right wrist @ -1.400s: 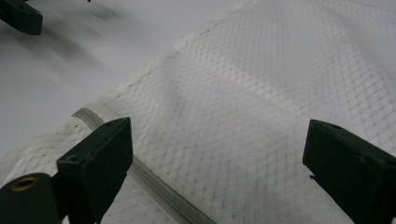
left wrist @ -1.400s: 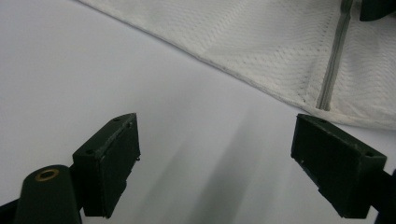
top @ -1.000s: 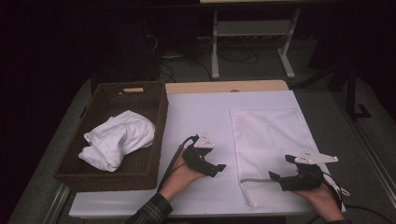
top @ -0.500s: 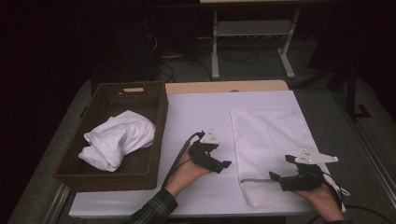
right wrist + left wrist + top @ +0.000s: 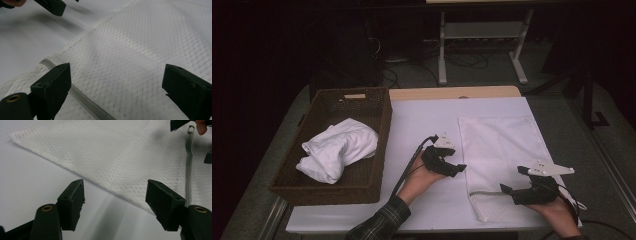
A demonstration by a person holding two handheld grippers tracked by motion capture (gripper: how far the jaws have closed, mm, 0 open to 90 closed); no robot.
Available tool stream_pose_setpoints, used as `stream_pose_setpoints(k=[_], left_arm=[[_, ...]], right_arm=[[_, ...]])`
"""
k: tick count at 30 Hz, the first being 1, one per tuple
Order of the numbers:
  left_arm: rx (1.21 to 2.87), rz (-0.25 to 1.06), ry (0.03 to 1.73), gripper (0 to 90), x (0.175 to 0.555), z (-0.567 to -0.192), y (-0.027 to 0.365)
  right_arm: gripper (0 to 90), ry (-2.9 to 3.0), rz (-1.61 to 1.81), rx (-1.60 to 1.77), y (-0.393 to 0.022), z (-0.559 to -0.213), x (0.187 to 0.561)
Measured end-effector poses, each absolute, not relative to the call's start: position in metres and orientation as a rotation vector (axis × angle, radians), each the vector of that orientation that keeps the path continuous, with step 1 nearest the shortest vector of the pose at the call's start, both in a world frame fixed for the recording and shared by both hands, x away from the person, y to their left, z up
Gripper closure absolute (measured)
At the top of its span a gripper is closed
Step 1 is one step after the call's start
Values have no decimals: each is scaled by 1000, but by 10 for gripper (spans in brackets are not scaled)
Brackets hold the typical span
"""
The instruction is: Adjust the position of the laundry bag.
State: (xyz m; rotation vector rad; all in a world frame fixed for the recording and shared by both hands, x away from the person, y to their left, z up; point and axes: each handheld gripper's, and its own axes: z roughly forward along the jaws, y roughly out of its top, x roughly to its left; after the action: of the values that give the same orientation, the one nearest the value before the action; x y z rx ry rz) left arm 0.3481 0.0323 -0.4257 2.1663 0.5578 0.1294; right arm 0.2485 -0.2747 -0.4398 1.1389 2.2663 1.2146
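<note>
Flat white mesh bag (image 5: pixel 504 150); grey zipper (image 5: pixel 82 98).

**Both hands low, jaws apart**

Left gripper (image 5: pixel 456 169) sits in a plaid-sleeved hand, jaws parted with nothing between them, though they've just been closing a bit. Right gripper (image 5: pixel 508 189) held low, jaws spread wide, also gripping nothing

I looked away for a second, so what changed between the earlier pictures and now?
The left claw slid rightward to the edge of the white mesh zippered laundry bag, its jaws closing partway with nothing between them. The right claw, dark wicker basket and crumpled white cloth stayed put.
</note>
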Motion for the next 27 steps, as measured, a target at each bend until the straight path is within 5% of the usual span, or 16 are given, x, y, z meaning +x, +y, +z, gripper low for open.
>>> stream_pose_setpoints(k=[15,27], left_arm=[[2167,99,591,492,369,-439,19],[2205,106,595,520,374,-451,3]], right_arm=[[81,2276,1217,1134,-274,-441,249],[81,2277,1219,1134,-275,-441,249]])
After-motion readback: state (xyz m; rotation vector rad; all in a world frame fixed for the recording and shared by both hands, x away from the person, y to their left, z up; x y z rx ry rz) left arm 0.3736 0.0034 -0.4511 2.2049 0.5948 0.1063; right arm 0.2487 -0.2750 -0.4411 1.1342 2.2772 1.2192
